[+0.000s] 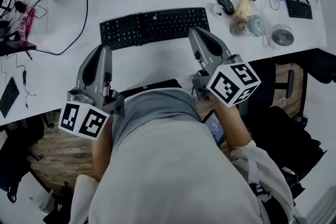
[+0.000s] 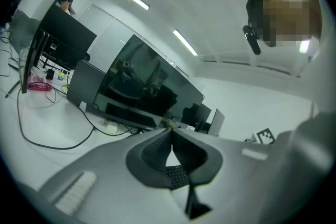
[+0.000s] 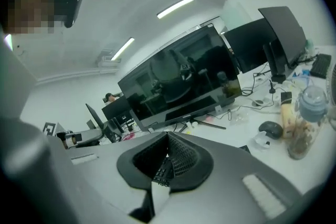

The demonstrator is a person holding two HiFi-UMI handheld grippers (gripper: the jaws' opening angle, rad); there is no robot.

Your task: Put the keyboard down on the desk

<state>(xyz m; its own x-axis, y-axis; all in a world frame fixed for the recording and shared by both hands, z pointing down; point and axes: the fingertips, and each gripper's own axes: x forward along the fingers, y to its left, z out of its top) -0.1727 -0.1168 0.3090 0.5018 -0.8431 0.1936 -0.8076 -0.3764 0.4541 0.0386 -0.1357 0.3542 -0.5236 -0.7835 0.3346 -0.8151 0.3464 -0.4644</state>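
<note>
The black keyboard [image 1: 155,26] lies flat on the white desk [image 1: 157,60], in front of the monitor stand. Both grippers are drawn back from it toward the desk's near edge and tilted upward. My left gripper [image 1: 103,49] is shut and holds nothing, its tips just short of the keyboard's left end. At the keyboard's right end my right gripper [image 1: 193,31] is also shut and empty. In the left gripper view the jaw tips [image 2: 170,127] meet, with keyboard keys [image 2: 178,176] showing below them. The right gripper view likewise shows tips [image 3: 168,135] together above the keys [image 3: 161,168].
A black mouse [image 1: 226,4], a jar and bottle [image 1: 247,21] and a small fan [image 1: 283,35] crowd the desk's right side. Cables [image 1: 68,44] run on the left. A curved monitor [image 3: 184,78] stands behind. An office chair [image 1: 294,113] is at the right.
</note>
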